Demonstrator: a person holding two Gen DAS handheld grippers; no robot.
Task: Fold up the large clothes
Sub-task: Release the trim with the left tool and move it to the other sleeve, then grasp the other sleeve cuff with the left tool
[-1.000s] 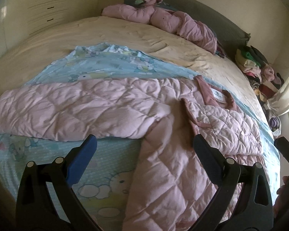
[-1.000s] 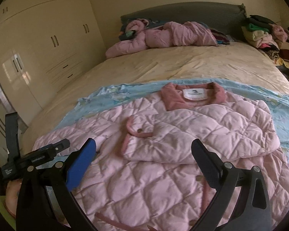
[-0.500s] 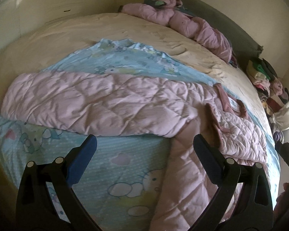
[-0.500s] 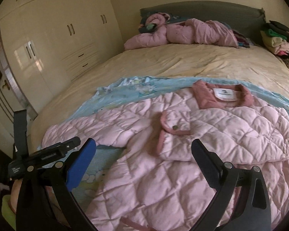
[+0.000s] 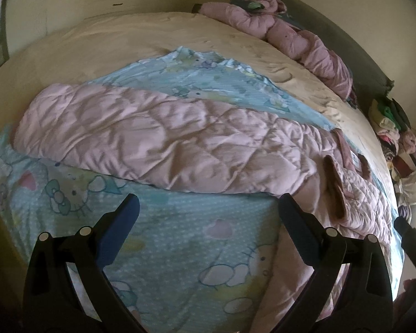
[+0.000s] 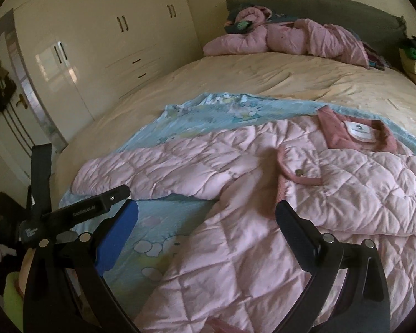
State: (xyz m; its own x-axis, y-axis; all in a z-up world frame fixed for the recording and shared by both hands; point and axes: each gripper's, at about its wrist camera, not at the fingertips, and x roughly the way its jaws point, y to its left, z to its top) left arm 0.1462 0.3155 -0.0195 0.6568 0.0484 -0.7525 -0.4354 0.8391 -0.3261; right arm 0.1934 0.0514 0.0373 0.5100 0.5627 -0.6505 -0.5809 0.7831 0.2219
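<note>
A pink quilted jacket (image 6: 263, 208) lies flat on a light blue cartoon blanket (image 6: 180, 238) on the bed. Its right sleeve (image 6: 360, 183) is folded across the chest below the collar (image 6: 357, 136). Its other sleeve (image 5: 152, 138) stretches out straight to the left. My left gripper (image 5: 208, 211) hovers open over the blanket just in front of that outstretched sleeve, holding nothing. My right gripper (image 6: 208, 213) hangs open above the jacket's body near the armpit, also empty. The left gripper's body (image 6: 77, 213) shows at the left of the right wrist view.
The cream bedspread (image 6: 263, 83) runs back to a grey headboard (image 6: 319, 5). A second pink jacket (image 6: 291, 38) is heaped by the pillows. Stacked clothes (image 5: 393, 127) sit at the bed's right side. Cream wardrobes (image 6: 97, 41) line the left wall.
Both grippers have shifted left along the jacket; the left one now faces the outstretched sleeve, and the right one has turned from the chest toward the armpit. Both stayed open.
</note>
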